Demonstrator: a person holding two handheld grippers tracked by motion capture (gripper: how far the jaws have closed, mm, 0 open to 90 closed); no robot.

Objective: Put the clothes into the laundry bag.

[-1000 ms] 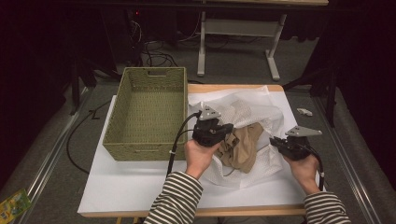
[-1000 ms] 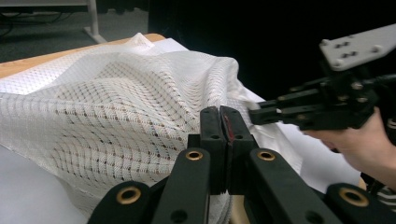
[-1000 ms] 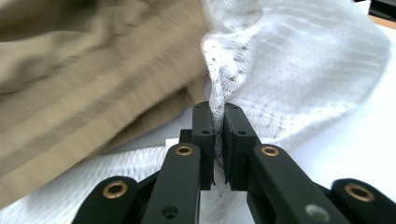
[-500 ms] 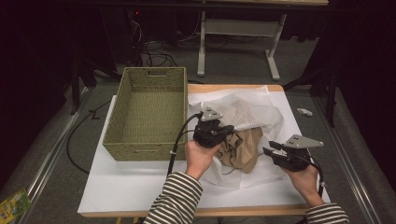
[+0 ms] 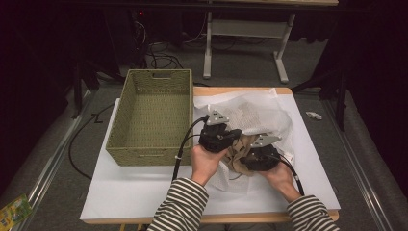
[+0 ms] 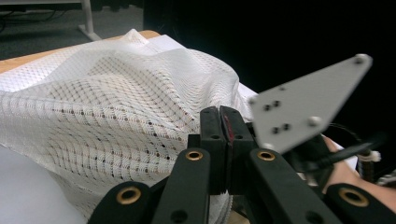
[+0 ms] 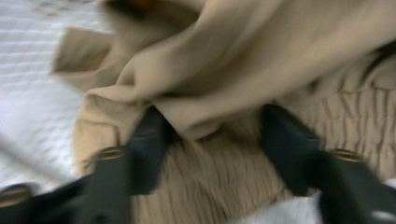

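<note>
A white mesh bag (image 5: 257, 113) lies rumpled on the table, with a tan garment (image 5: 236, 150) at its near edge. My left gripper (image 5: 237, 134) is shut at that edge. In the left gripper view the jaws (image 6: 224, 122) are pressed together and the mesh bag (image 6: 116, 102) rises like a tent behind them. My right gripper (image 5: 246, 158) sits just right of the garment. Its jaws have just been opening, and they stand apart (image 7: 219, 140) with a thick fold of the tan garment (image 7: 243, 70) between them. The right gripper's grey plate (image 6: 308, 100) is close by in the left gripper view.
An empty woven green basket (image 5: 159, 76) stands on the left half of the white table (image 5: 139, 192). A small white object (image 5: 312, 115) lies on the floor to the right. Beyond the table are a desk frame (image 5: 240, 29) and cables.
My right gripper has moved left from the table's right side onto the tan garment, and its jaws now stand apart. The left gripper has stayed where it was, shut.
</note>
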